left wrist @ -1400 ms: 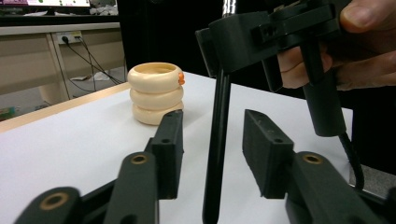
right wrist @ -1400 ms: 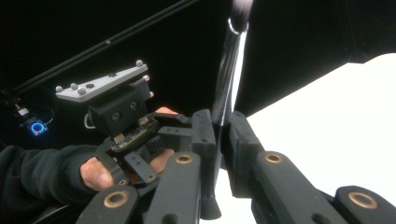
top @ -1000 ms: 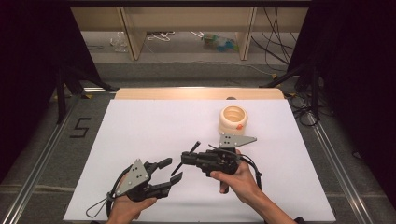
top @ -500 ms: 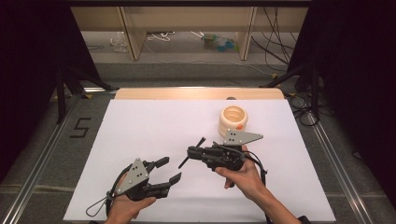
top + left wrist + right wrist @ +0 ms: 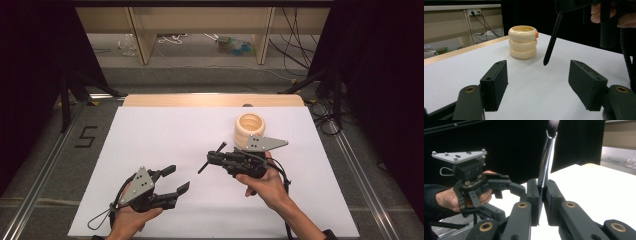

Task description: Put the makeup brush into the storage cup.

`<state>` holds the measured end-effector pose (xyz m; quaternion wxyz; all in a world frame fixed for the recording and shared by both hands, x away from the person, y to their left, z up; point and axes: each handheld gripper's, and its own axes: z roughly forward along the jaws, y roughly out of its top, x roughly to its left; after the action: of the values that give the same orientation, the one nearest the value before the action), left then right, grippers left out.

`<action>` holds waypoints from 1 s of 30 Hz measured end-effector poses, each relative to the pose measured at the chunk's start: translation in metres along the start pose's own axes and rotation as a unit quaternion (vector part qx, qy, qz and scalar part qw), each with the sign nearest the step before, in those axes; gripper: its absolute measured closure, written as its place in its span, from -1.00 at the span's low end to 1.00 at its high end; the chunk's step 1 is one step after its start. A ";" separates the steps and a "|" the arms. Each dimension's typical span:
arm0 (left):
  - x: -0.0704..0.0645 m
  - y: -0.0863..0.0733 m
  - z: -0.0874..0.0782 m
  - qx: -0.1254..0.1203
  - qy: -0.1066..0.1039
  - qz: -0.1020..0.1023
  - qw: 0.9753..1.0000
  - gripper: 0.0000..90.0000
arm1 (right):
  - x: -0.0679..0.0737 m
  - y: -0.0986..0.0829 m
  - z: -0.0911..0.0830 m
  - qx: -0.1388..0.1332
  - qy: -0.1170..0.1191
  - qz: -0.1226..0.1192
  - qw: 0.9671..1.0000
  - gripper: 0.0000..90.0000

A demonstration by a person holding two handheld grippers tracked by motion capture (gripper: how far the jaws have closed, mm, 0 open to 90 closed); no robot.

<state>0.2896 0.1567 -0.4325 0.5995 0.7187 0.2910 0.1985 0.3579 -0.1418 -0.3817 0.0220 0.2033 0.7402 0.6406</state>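
A: Left gripper: jaws spread wide, nothing between them, resting low on the white table, well to the near-left of the cream ringed holder. Aimed toward the holder, judging by the left gripper view; probably parked on standby

B: Noted. Right gripper?

A: Clamped tight on a slim black brush, near-left of the holder, apart from it. Pads pinching the handle low down, bristle tip blurred at top in the right gripper view; opposite end hanging just above the table in the left gripper view

B: Reason for that grip?

A: Likely to leave a long free end for steering into the holder's open top. Holder upright near the far right of the table, small orange bit at its rim, mouth unobstructed

B: Risk?

A: Thin handle, narrow mouth; tilt needing correction before lowering
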 end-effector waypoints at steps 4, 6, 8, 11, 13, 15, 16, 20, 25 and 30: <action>0.002 -0.001 0.000 0.003 0.005 -0.002 1.000 -0.29 | -0.004 0.003 -0.005 0.001 -0.013 -0.005 1.000 0.86; 0.005 -0.001 -0.001 0.004 0.003 0.007 1.000 -0.29 | -0.005 0.004 -0.007 -0.001 -0.019 -0.008 1.000 0.86; 0.007 -0.001 -0.002 0.006 0.006 0.008 1.000 -0.29 | -0.007 0.006 -0.010 0.008 -0.023 -0.012 1.000 0.86; 0.010 -0.001 -0.003 0.004 0.011 0.003 1.000 -0.30 | -0.008 0.007 -0.013 0.008 -0.028 -0.016 0.999 0.86; 0.013 -0.002 -0.003 0.002 0.012 0.006 1.000 -0.30 | -0.009 0.008 -0.013 0.001 -0.030 -0.016 0.999 0.86; 0.015 -0.003 -0.005 0.010 0.019 0.009 1.000 -0.30 | -0.011 0.009 -0.015 0.001 -0.034 -0.021 0.999 0.86; 0.016 -0.003 -0.005 0.012 0.020 0.012 1.000 -0.31 | -0.012 0.009 -0.016 0.008 -0.035 -0.018 0.999 0.86; 0.019 -0.004 -0.006 0.011 0.024 0.007 1.000 -0.32 | -0.017 0.010 -0.020 0.007 -0.046 -0.022 0.999 0.86; 0.021 -0.003 -0.007 0.011 0.021 0.005 1.000 -0.33 | -0.024 0.014 -0.027 0.002 -0.069 -0.040 0.997 0.86; 0.021 -0.003 -0.007 0.011 0.018 0.002 1.000 -0.35 | -0.028 0.015 -0.032 0.014 -0.086 -0.045 0.995 0.86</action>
<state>0.3006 0.1757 -0.4357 0.5858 0.7219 0.3031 0.2094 0.3783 -0.1799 -0.3676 0.1119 0.2248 0.7527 0.6086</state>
